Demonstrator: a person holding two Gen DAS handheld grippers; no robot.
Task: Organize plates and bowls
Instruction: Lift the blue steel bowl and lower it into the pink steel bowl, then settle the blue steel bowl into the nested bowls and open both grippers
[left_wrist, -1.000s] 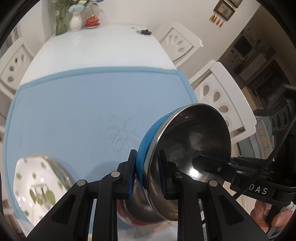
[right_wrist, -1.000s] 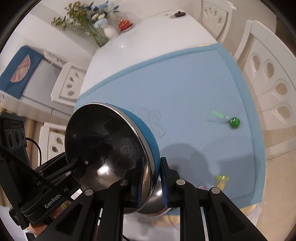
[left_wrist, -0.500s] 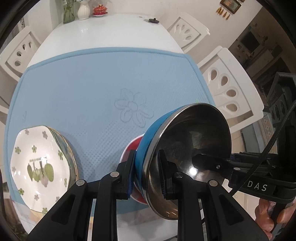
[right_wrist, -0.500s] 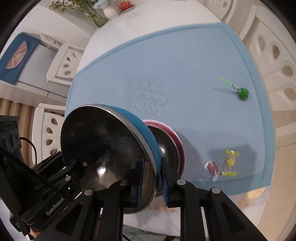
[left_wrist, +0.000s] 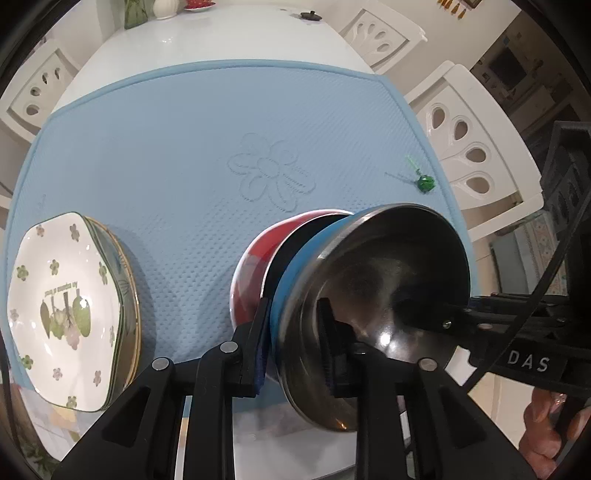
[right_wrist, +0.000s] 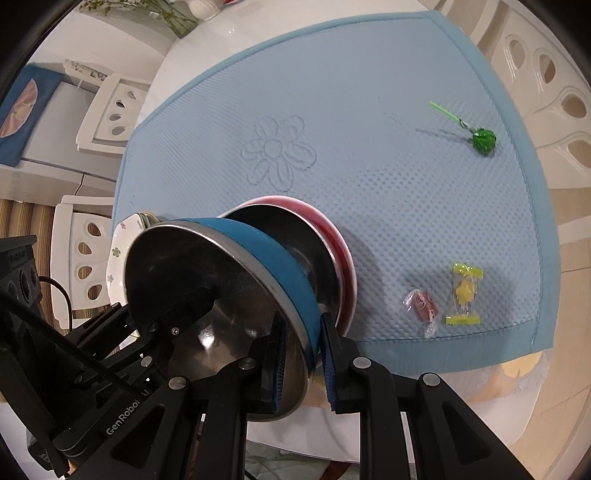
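Both grippers are shut on the rim of one blue bowl with a steel inside (left_wrist: 373, 280) (right_wrist: 207, 295). My left gripper (left_wrist: 295, 332) clamps its left rim; my right gripper (right_wrist: 303, 343) clamps its right rim. The blue bowl hangs tilted, just above a red bowl with a steel inside (left_wrist: 258, 254) (right_wrist: 332, 236) that sits on the blue mat (left_wrist: 184, 147). A stack of white flowered plates (left_wrist: 66, 306) lies at the mat's left front; its edge shows in the right wrist view (right_wrist: 118, 254).
A green lollipop (right_wrist: 480, 138) (left_wrist: 424, 182) lies at the mat's right. Two wrapped candies, one red (right_wrist: 421, 306) and one yellow (right_wrist: 463, 291), lie near the front right corner. White chairs (left_wrist: 472, 147) ring the table. Vases (left_wrist: 162, 5) stand at the far end.
Both grippers have tipped forward and moved down with the blue bowl. The red bowl has come into full view right beneath it, and the plate stack shows more fully.
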